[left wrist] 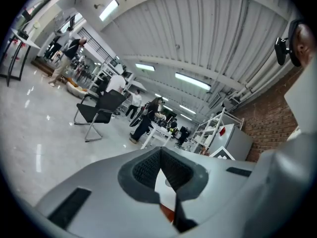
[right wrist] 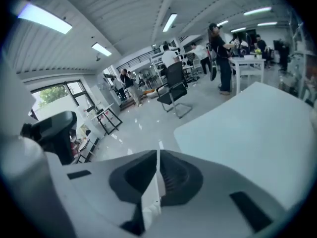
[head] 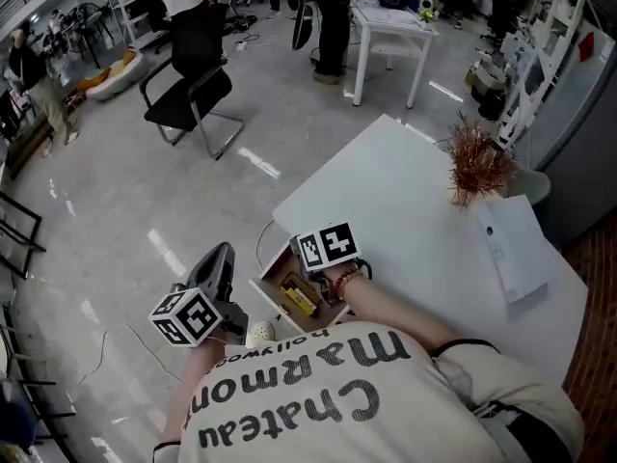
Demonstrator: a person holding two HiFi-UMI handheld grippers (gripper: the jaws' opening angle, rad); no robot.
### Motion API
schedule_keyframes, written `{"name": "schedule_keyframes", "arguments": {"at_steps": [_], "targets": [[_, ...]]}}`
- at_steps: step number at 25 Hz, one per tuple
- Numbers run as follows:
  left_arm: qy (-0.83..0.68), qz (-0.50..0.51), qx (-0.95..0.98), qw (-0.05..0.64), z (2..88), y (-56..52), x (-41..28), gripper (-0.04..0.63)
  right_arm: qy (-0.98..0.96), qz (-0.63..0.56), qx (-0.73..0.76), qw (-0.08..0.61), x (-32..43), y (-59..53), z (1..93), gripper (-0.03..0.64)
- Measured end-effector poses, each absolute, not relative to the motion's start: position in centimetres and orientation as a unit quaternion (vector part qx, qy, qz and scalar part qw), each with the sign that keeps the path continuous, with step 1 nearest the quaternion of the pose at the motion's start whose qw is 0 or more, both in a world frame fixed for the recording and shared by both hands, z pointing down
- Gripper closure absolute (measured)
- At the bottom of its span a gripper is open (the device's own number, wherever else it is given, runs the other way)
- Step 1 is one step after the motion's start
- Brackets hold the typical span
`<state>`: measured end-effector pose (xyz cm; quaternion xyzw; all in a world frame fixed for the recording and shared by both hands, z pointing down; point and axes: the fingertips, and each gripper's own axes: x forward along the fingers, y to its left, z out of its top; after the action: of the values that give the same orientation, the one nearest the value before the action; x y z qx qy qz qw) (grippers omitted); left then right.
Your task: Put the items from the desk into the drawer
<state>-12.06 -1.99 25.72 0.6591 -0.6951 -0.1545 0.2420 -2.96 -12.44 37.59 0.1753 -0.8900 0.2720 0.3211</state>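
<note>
Jaws of the left gripper [left wrist: 159, 151] and the right gripper [right wrist: 158, 151] alike stood closed and empty near the open drawer [head: 274, 267].

Head view: high up, aimed steeply down over the person's shoulders. Left gripper [head: 222, 254] close below at frame left, right gripper [head: 326, 247] close below at centre. Desk [head: 415, 210] runs ahead and right of the right gripper. Chair [head: 188, 95] and table [head: 386, 27] lie far ahead.

Left gripper view: rides the left gripper [left wrist: 159, 152] and looks along its jaws, which fill the lower frame. Faces out over the floor. Chair [left wrist: 99, 110] is far ahead-left, table [left wrist: 157, 129] far ahead.

Right gripper view: rides the right gripper [right wrist: 158, 155], same layout. Desk [right wrist: 257, 128] is near, right of the jaws. Chair [right wrist: 174, 88] and table [right wrist: 245, 62] are far ahead.

Shared: chair, table and floor show in all three views. The desk shows clearly in the head and right gripper views.
</note>
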Motion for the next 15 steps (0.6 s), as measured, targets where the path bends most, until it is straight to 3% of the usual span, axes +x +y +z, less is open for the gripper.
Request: {"name": "schedule_keyframes", "arguments": {"at_steps": [15], "targets": [[-0.685, -0.161, 0.685, 0.188, 21.6, -1.6, -6.3, 0.594, -0.924, 0.299, 0.215, 0.102, 5.1, -14.7, 23.5, 0.614]]}}
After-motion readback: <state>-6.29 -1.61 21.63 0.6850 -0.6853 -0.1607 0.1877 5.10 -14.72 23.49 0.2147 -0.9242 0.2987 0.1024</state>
